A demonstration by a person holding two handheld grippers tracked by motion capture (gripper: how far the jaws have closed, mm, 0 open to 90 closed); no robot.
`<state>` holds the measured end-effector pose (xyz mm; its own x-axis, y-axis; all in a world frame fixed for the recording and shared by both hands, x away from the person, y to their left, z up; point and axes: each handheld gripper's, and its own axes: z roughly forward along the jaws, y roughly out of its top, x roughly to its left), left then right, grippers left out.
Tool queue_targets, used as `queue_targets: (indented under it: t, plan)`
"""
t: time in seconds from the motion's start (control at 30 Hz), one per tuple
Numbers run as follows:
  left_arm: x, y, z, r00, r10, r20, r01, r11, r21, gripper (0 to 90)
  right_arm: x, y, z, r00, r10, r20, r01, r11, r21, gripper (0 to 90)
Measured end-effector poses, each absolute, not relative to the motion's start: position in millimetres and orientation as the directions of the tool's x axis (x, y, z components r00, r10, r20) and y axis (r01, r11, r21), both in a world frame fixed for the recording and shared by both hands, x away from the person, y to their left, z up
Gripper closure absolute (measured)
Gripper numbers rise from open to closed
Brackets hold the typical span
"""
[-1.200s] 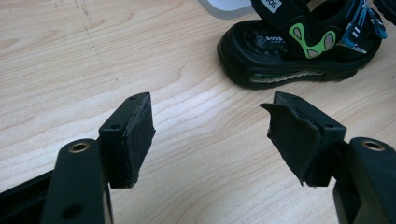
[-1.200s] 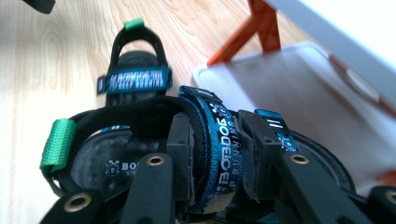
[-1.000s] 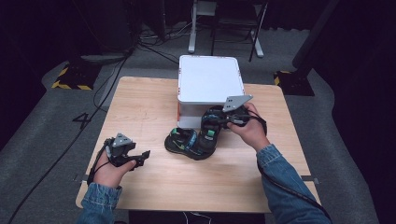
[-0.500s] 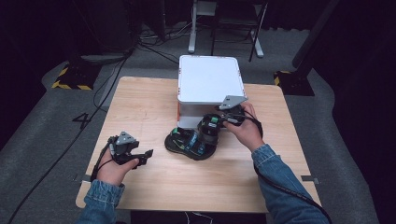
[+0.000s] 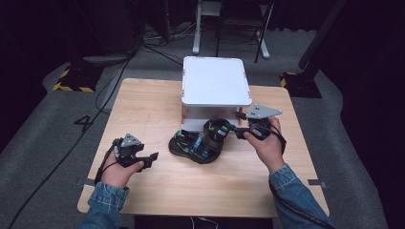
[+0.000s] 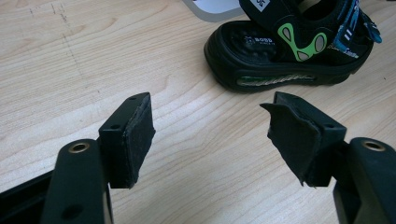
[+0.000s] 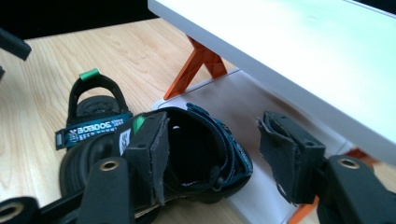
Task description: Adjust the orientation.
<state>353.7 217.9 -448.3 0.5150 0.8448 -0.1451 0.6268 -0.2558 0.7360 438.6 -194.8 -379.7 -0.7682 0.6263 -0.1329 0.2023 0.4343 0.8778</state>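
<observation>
A: Where do the sandals lie?

B: On my table (image 5: 143, 102), two sandals (image 5: 198, 143) against the white stand (image 5: 216, 81)'s front edge. Bare wood lies left.

A: Claws?

B: Right gripper (image 5: 239, 131) has just been opening, released at the heel; left gripper (image 5: 152, 157) agape, clear.

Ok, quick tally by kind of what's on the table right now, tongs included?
Sandals: 2 (one flat on the table, one leaning by the shelf)
White shelf stand: 1
Tongs: 2 (left, right)
Total: 5
</observation>
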Motion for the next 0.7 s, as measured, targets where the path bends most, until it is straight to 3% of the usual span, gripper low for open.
queue_targets:
  t: [0.2, 0.43, 0.7]
  plan:
    - [353, 218, -448, 0.519, 0.842, -0.145, 0.625, -0.259, 0.737, 31.3, 430, -204, -381, -0.752, 0.658, -0.035, 0.250, 0.335, 0.909, 38.3]
    - [353, 219, -448, 0.513, 0.847, -0.141, 0.624, -0.255, 0.739, 31.3, 419, -191, -391, -0.758, 0.649, -0.066, 0.277, 0.412, 0.868, 33.3]
    - [353, 216, -449, 0.520, 0.843, -0.139, 0.626, -0.265, 0.733, 31.4, 428, -170, -411, -0.714, 0.701, -0.002, 0.395, 0.405, 0.825, 25.8]
